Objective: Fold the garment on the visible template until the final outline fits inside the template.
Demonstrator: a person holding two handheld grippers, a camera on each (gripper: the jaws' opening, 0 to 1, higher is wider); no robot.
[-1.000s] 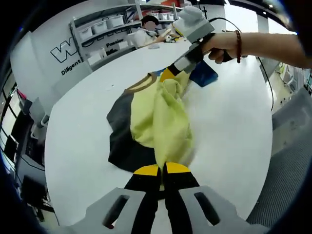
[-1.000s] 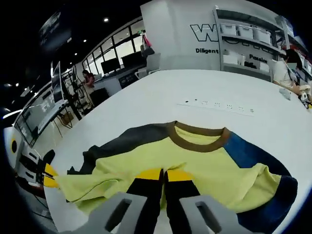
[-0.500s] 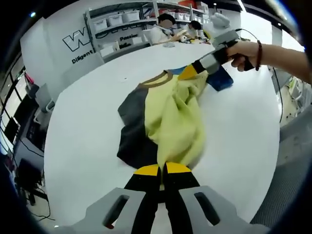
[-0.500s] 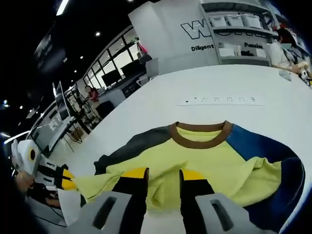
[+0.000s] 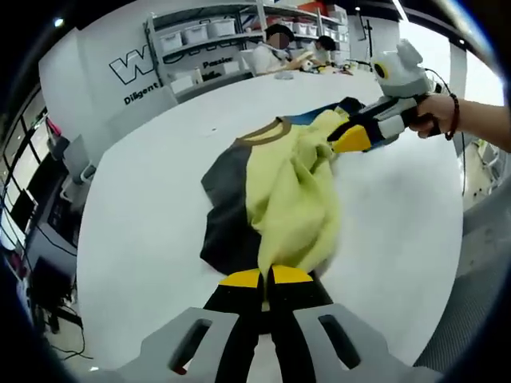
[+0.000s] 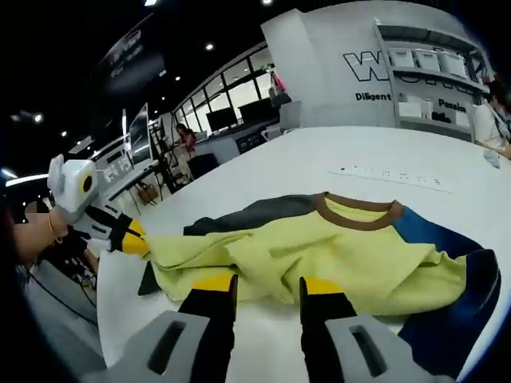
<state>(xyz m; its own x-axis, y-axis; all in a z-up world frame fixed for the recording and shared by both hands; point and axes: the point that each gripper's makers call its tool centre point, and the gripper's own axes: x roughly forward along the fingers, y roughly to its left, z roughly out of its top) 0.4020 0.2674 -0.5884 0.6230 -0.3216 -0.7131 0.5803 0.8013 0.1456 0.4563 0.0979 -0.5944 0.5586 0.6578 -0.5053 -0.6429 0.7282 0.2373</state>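
A yellow T-shirt (image 5: 287, 183) with a brown collar (image 5: 259, 132), a grey sleeve (image 5: 222, 211) and a blue sleeve lies bunched on the white table (image 5: 144, 215). My left gripper (image 5: 266, 277) is shut on the near yellow hem. In the right gripper view the shirt (image 6: 343, 255) spreads wide, with its blue sleeve (image 6: 455, 319) at the right. My right gripper (image 6: 266, 286) stands open just before the hem, with nothing between its jaws. From the left gripper view, the right gripper (image 5: 345, 142) hovers beside the shirt's far side in a hand. The left gripper (image 6: 134, 238) pinches the hem's left corner.
A white power strip (image 6: 391, 177) lies on the table behind the collar. Shelves with bins (image 5: 200, 36) and seated people (image 5: 279, 48) are beyond the far edge. The table's rim (image 5: 447, 239) drops to a grey floor on the right.
My right gripper went from shut on the yellow shirt to open, let the cloth go and drew back from it. The left gripper keeps its hold on the hem.
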